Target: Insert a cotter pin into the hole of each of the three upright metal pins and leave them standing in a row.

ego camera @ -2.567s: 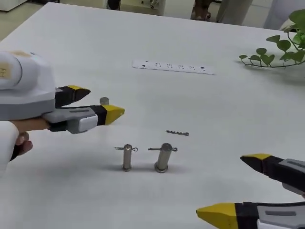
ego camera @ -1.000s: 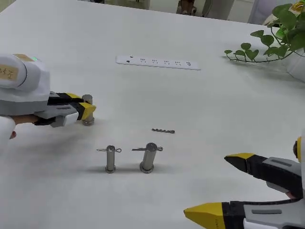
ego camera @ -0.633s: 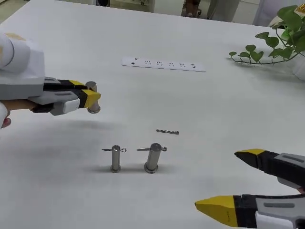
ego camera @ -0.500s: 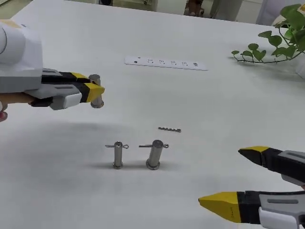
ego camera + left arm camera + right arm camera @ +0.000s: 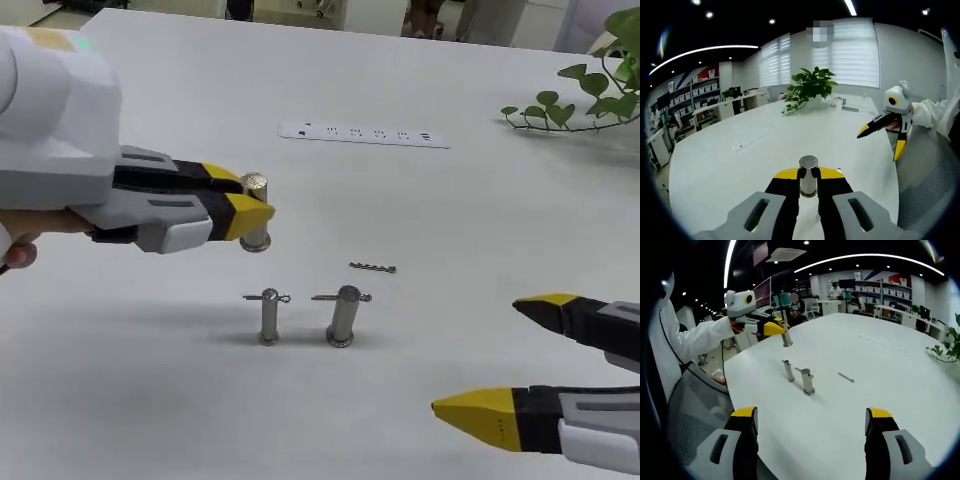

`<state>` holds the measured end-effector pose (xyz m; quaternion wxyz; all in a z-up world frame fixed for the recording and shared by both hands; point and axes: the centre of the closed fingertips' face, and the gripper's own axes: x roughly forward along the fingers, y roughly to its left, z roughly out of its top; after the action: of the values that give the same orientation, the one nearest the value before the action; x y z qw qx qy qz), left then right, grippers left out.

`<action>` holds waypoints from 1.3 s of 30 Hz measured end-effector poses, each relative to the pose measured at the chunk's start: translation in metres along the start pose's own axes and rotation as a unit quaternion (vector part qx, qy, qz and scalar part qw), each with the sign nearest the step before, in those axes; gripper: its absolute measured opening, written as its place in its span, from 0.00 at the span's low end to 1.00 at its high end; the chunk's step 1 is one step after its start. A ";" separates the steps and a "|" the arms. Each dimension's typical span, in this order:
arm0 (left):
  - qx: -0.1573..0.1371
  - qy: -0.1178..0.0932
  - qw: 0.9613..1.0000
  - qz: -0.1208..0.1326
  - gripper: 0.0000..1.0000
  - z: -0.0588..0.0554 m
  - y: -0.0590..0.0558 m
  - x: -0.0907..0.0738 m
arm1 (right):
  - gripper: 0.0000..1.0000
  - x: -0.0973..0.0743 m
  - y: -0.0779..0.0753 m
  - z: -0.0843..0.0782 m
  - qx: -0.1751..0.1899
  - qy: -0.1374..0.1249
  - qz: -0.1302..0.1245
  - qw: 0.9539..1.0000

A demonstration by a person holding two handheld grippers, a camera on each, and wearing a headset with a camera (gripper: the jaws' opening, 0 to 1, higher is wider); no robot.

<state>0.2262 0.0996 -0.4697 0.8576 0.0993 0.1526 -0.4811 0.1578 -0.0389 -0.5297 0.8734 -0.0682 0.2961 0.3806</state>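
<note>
We see the left gripper [image 5: 252, 197] closed on the third metal pin [image 5: 257, 238], its yellow tips pinching the shaft just under the head so the pin hangs upright between them. In the left gripper view the pin's round head stands up between the two jaws. We cannot tell whether the foot of this pin touches the white table [image 5: 450, 220] or hangs just above it. It carries no cotter pin that we can make out.

In front of it, nearer to us, two metal pins stand upright side by side: a thin pin [image 5: 268, 318] on the left and a thicker pin [image 5: 342, 318] just beside it on the right. Each has a cotter pin lying crosswise through its upper end. The held pin is behind the thin one and a little to its left, apart from the pair.

A loose cotter pin [image 5: 372, 267] lies flat on the table behind and to the right of the thicker pin, touching neither.

The right gripper [image 5: 475, 355] hovers low at the near right, jaws spread wide with nothing between them, well apart from the pins.

Farther back a white power strip [image 5: 363, 134] lies flat, and a leafy plant [image 5: 590, 95] trails in at the far right corner
</note>
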 end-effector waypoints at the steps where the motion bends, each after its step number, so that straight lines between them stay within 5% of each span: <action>1: -0.005 -0.001 1.000 -0.003 0.09 0.000 -0.004 0.000 | 0.87 0.000 0.000 0.000 0.000 -0.001 0.001 1.000; 8: -0.023 -0.015 0.999 -0.033 0.09 -0.001 -0.034 0.009 | 0.87 -0.002 0.002 0.000 -0.001 -0.005 0.001 1.000; 14: -0.019 0.003 0.998 -0.067 0.09 -0.022 -0.059 0.022 | 0.87 -0.002 0.003 0.000 0.000 -0.007 0.001 1.000; 27: -0.010 0.043 0.995 -0.092 0.09 -0.053 -0.074 0.041 | 0.87 -0.003 0.004 -0.003 0.002 -0.004 0.000 1.000; 39: 0.007 0.063 0.992 -0.105 0.09 -0.070 -0.085 0.051 | 0.86 -0.004 0.005 -0.003 0.004 -0.002 0.003 1.000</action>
<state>0.1669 0.0374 -0.5557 0.7901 0.1193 0.2126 -0.5624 0.1507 -0.0394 -0.5297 0.8730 -0.0629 0.2963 0.3823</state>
